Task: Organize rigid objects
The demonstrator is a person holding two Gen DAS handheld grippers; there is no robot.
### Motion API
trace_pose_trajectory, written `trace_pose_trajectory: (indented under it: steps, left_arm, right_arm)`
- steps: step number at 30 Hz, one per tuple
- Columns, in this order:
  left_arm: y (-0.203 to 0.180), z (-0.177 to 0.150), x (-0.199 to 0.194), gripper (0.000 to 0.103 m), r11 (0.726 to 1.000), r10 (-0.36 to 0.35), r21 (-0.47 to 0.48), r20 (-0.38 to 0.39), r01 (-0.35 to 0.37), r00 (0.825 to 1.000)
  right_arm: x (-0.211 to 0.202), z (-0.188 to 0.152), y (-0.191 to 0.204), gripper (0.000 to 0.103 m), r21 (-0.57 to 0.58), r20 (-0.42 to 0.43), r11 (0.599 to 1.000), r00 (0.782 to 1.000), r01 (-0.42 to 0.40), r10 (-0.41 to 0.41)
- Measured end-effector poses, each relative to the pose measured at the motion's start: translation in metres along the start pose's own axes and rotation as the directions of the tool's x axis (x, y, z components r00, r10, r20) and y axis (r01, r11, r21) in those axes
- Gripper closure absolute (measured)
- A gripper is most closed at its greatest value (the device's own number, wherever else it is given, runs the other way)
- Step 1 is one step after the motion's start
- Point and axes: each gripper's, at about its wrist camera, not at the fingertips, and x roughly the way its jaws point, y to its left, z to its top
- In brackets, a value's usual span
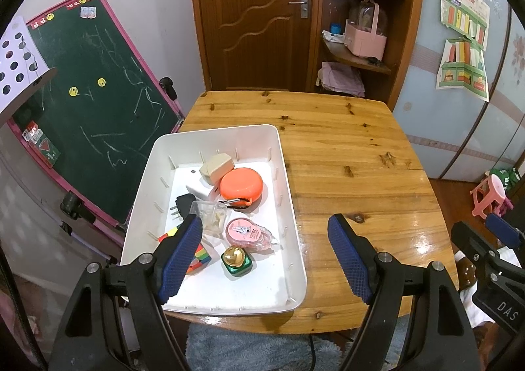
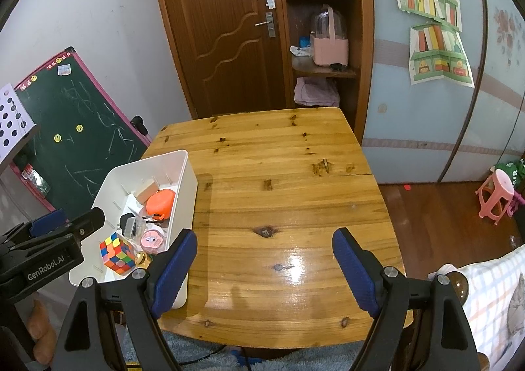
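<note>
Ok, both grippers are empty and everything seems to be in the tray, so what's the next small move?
Probably draw the left gripper back, open, from over the tray. The cube, orange case and other items already lie inside it, and the table shows nothing left to pick. The right gripper hangs open over bare wood.

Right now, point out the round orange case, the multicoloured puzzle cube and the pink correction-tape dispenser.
Round orange case (image 1: pixel 241 186), left wrist view, lid centre.
Multicoloured puzzle cube (image 2: pixel 117 253), right wrist view, top face.
Pink correction-tape dispenser (image 1: pixel 246 230), left wrist view, label.
</note>
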Motion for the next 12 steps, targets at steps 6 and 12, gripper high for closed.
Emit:
trace_pose_trajectory:
  steps: [6,12]
  left_arm:
    - [0.0004,-0.0018,0.0009,0.021,1.0,0.003,0.003,-0.004,-0.003,1.0]
    - [0.0009,-0.0018,0.0033,0.021,1.0,0.004,0.003,-0.016,-0.004,1.0]
  right_arm:
    - [0.0013,-0.0016,-0.0005,0.018,0.002,-0.003,1.0,1.0,-0.003,0.003]
    - [0.0027,-0.0021,-0.0013,0.018,0.005,-0.008,1.0,1.0,-0.004,0.004]
